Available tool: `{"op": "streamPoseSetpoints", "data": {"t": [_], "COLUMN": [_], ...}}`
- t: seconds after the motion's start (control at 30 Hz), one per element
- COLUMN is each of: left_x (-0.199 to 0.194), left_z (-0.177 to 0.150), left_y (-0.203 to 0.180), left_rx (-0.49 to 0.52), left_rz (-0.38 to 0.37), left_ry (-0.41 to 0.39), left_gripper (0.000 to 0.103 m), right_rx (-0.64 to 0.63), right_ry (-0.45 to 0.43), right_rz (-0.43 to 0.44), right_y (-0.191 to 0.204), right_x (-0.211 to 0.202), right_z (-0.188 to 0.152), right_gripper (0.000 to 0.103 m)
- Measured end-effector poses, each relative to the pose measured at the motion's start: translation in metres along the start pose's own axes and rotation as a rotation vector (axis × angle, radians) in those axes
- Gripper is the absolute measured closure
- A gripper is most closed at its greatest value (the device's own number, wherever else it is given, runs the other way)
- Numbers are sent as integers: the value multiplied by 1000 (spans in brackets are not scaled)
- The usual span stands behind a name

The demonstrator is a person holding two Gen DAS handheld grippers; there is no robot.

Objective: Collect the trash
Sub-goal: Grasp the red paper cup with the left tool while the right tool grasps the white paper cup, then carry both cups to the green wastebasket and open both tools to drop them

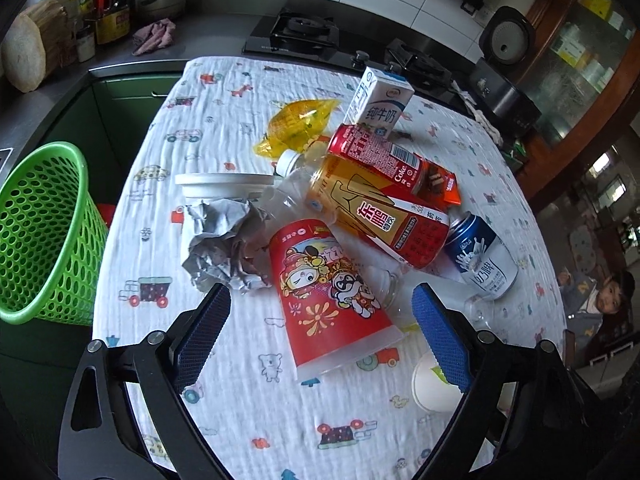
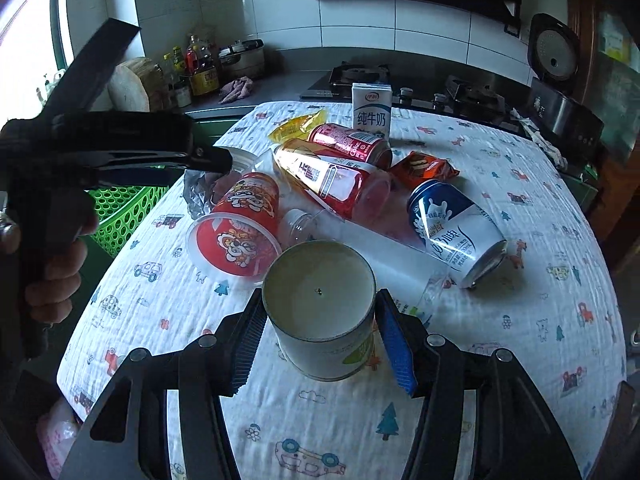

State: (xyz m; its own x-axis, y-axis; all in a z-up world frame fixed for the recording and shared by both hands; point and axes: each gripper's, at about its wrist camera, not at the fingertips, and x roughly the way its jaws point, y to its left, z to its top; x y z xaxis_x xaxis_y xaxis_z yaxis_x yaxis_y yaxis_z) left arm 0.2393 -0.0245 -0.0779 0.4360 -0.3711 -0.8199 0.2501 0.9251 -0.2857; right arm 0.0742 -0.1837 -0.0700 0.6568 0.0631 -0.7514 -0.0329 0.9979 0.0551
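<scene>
A pile of trash lies on the cloth-covered table [image 1: 248,412]. A red cartoon paper cup [image 1: 328,292] lies on its side between the spread fingers of my open left gripper [image 1: 320,312], which hovers above it. Behind it lie crumpled grey paper [image 1: 224,240], a gold and red bottle [image 1: 380,216], a red Coke can [image 1: 376,152], a blue beer can [image 1: 482,256], a milk carton [image 1: 380,100] and a yellow wrapper [image 1: 300,124]. My right gripper [image 2: 318,324] is shut on an upside-down white paper cup [image 2: 324,308], seen small in the left wrist view [image 1: 434,386].
A green mesh basket [image 1: 40,232] stands off the table's left edge. A clear plastic bottle [image 1: 292,192] and white lidded tub [image 1: 224,188] lie in the pile. Behind are a counter with bottles [image 1: 108,12], a gas stove [image 1: 296,36] and a rice cooker [image 1: 506,36].
</scene>
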Motion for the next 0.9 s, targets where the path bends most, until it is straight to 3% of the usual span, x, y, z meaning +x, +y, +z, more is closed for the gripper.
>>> {"op": "streamPoseSetpoints", "data": {"t": [0.2, 0.33, 0.6, 0.7, 0.8, 0.9], "left_x": [36, 49, 51, 41, 26, 20], "left_z": [4, 3, -4, -9, -14, -19], "left_y": [2, 6, 7, 7, 6, 4], "left_rx": [-23, -58, -62, -61, -52, -30], "left_rz": [-34, -77, -83, -91, -105, -90], "left_ry": [94, 130, 129, 111, 77, 79], "left_gripper": [15, 24, 38, 50, 79, 82], "right_rx": [10, 18, 9, 3, -9, -22], "right_ry": [-10, -11, -8, -12, -17, -19], "right_rz": [-14, -19, -14, -6, 6, 14], "right_y": [-5, -8, -7, -6, -5, -3], "right_x": [-8, -9, -11, -12, -14, -15], "right_z": [-1, -2, -2, 0, 3, 4], "right_gripper": [49, 49, 49, 49, 49, 49]}}
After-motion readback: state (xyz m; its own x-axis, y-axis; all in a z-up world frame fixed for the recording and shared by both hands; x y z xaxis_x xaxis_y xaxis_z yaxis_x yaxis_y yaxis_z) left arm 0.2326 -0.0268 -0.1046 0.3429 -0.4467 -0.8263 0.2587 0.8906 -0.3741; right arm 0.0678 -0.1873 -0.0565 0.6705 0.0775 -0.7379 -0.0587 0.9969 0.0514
